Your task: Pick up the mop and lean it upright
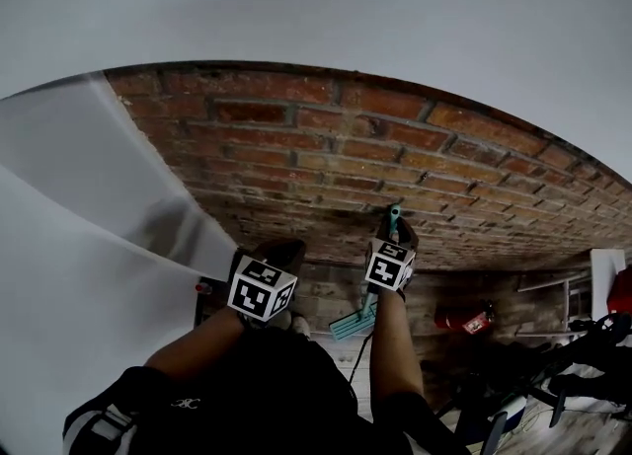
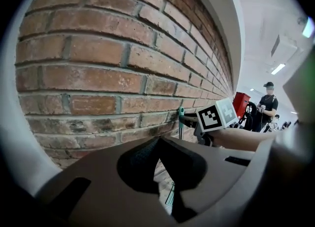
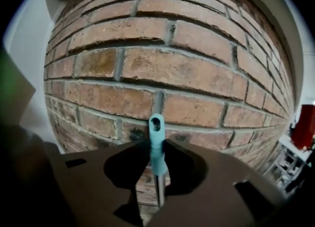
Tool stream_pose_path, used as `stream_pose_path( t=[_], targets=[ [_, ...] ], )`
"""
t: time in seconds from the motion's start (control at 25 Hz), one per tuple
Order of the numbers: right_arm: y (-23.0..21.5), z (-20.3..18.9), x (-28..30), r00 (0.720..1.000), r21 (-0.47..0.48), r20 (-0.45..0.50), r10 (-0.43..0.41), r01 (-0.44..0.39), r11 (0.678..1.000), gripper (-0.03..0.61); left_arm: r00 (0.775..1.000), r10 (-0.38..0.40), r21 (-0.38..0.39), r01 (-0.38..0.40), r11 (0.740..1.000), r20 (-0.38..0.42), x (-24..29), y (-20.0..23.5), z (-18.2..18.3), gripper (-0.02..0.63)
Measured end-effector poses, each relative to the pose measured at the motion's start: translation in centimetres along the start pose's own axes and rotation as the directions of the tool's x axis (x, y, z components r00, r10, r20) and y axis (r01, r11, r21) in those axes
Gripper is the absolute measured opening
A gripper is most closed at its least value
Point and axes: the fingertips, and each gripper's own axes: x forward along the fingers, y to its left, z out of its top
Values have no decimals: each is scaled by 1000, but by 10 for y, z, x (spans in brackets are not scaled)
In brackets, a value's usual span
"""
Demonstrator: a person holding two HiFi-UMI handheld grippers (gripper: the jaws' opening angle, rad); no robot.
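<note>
Blk top (image 1: 267, 384) w/ sm. white logo; grey-white striped sleeve (image 1: 99, 428); left gripper (image 2: 158, 142) & right gripper (image 3: 156, 143) dk grey-brown moulded bodies; left cube (image 1: 262, 290) & right cube (image 1: 389, 265) white w/ blk square markers.

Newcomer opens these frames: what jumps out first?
The red brick wall fills every view. A mop with a teal handle stands upright before it, its handle between the jaws of the right gripper. The left gripper hangs empty beside it, jaws together.
</note>
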Motion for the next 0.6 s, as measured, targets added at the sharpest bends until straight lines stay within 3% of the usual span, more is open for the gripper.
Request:
stream_pose_path(
  t=[0.28, 0.6],
  targets=[
    [12, -4, -27, 998, -1, 52, 26, -26, 1000, 100, 998, -62, 15, 63, 998, -14, 9, -9, -2, -8],
    [-7, -18, -81, 997, 57, 77, 28, -33, 998, 100, 993, -116, 8, 116, 993, 0, 23, -26, 4, -8]
  ],
)
